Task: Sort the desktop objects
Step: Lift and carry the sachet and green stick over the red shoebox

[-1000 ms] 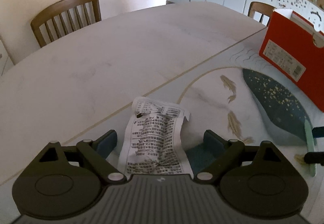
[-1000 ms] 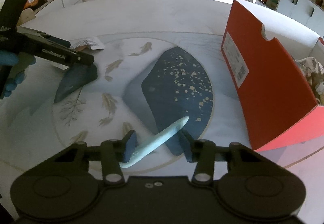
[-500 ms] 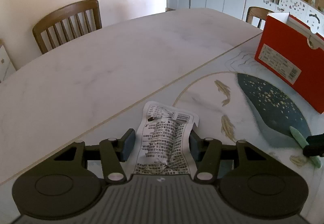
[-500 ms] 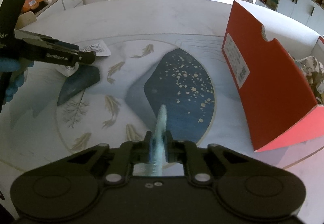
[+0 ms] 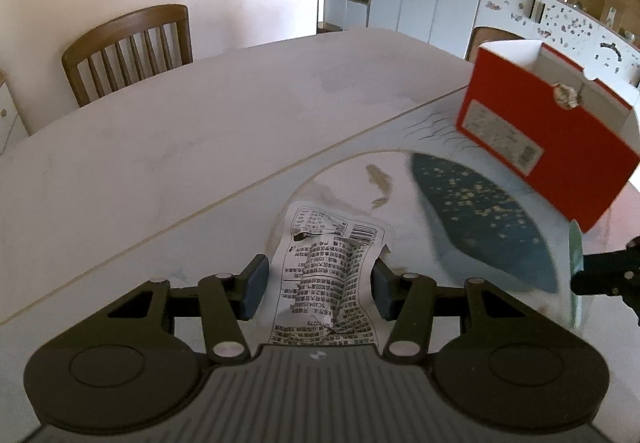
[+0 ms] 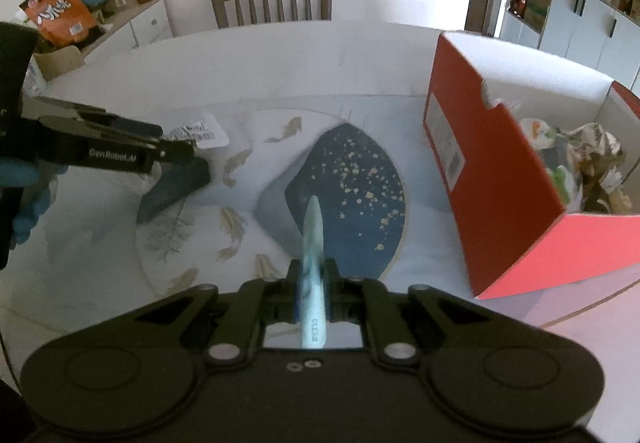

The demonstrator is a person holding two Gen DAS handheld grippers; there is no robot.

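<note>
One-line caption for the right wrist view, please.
Right gripper clamps a pale blue flat packet edge-up over the fish-print mat, beside the open red box.

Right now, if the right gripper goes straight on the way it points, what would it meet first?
Probably the tabletop: the right gripper, jaws shut on the pale green packet, aims down at the dark blue patch of the table mat. The red box lies off to the right of that line. Depth is unclear.
</note>
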